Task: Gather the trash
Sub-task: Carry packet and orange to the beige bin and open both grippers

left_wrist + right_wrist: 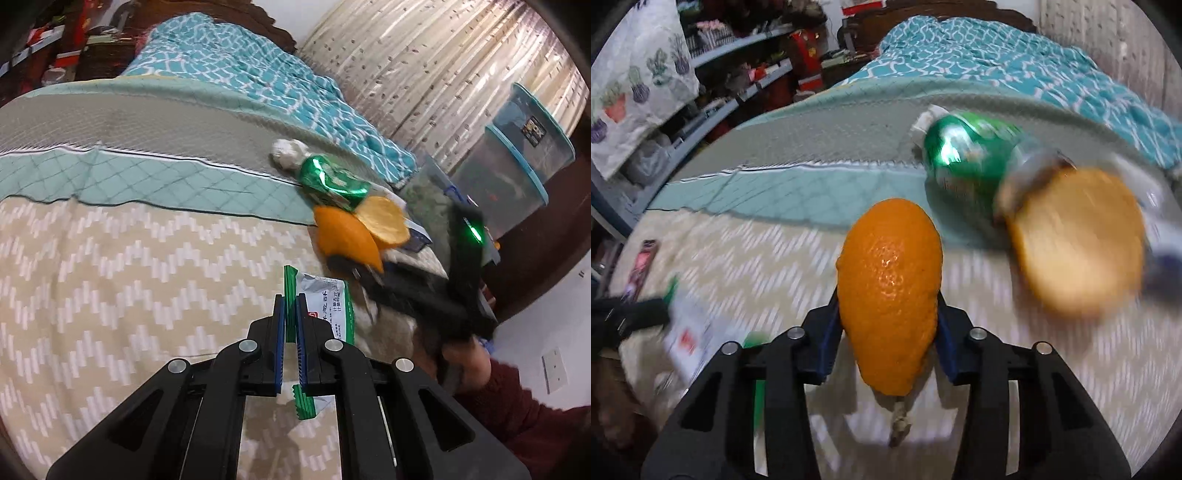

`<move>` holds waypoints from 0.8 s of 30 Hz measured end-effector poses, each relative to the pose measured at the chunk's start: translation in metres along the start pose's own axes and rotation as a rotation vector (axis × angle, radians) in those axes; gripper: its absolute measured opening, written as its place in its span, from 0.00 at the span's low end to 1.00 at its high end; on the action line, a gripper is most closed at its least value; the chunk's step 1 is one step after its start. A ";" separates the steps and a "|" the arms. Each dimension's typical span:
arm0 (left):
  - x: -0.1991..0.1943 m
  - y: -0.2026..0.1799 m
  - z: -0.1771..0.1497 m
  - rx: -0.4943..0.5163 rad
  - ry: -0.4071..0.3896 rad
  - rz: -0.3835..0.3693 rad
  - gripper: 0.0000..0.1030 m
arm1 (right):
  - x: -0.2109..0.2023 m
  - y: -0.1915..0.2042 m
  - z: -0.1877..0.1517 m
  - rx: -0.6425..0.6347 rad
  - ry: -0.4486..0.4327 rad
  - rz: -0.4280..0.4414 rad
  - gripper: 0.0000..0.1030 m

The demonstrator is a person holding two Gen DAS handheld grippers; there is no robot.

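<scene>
My left gripper (291,314) is shut on a green and white snack wrapper (325,306) and holds it above the bed. My right gripper (888,314) is shut on a piece of orange peel (890,291); the peel (347,236) also shows in the left wrist view. A second peel piece (1078,243) lies inner side up on the bed to the right. Behind it lies a crushed green can (964,155), seen also in the left wrist view (332,182), with a crumpled white tissue (290,151) beyond it. The wrapper (690,332) and left gripper show blurred at the left of the right wrist view.
The trash lies on a bed with a beige zigzag cover (129,277) and a teal quilt (266,70). Stacked clear storage bins (517,166) stand right of the bed by a curtain (424,66). Cluttered shelves (738,74) line the left. A small dark packet (642,266) lies at the bed's left edge.
</scene>
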State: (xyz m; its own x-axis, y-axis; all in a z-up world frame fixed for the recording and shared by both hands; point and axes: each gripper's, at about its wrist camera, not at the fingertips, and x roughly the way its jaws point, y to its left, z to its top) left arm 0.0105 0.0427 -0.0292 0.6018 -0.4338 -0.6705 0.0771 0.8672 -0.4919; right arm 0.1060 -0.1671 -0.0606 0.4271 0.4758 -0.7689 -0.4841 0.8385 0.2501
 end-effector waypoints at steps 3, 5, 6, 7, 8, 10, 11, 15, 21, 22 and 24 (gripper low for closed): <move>0.015 -0.018 0.002 0.033 0.031 -0.032 0.05 | -0.036 -0.015 -0.040 0.061 -0.038 0.017 0.44; 0.031 -0.038 0.003 0.069 0.068 -0.060 0.05 | -0.057 -0.031 -0.068 0.101 -0.065 -0.055 0.44; 0.039 -0.047 0.004 0.085 0.083 -0.068 0.05 | -0.064 -0.038 -0.077 0.119 -0.076 -0.092 0.44; 0.052 -0.062 0.005 0.114 0.110 -0.081 0.05 | -0.074 -0.050 -0.088 0.153 -0.088 -0.132 0.43; 0.060 -0.072 0.006 0.133 0.126 -0.089 0.05 | -0.082 -0.062 -0.095 0.193 -0.100 -0.155 0.43; 0.085 -0.104 0.007 0.198 0.164 -0.110 0.05 | -0.098 -0.091 -0.108 0.283 -0.130 -0.185 0.42; 0.097 -0.120 0.010 0.227 0.181 -0.120 0.05 | -0.106 -0.106 -0.114 0.320 -0.146 -0.200 0.42; 0.144 -0.180 0.019 0.318 0.232 -0.155 0.05 | -0.135 -0.154 -0.127 0.398 -0.202 -0.259 0.42; 0.218 -0.282 0.035 0.415 0.295 -0.212 0.05 | -0.179 -0.238 -0.138 0.505 -0.276 -0.354 0.42; 0.233 -0.305 0.038 0.441 0.306 -0.218 0.05 | -0.186 -0.249 -0.140 0.524 -0.287 -0.364 0.42; 0.253 -0.341 0.041 0.485 0.312 -0.226 0.05 | -0.205 -0.286 -0.143 0.576 -0.322 -0.394 0.42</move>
State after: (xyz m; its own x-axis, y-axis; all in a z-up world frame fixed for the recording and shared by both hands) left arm 0.1689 -0.3529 -0.0078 0.2735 -0.6074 -0.7458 0.5723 0.7259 -0.3813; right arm 0.0478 -0.5428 -0.0591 0.7297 0.0927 -0.6775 0.1870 0.9260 0.3281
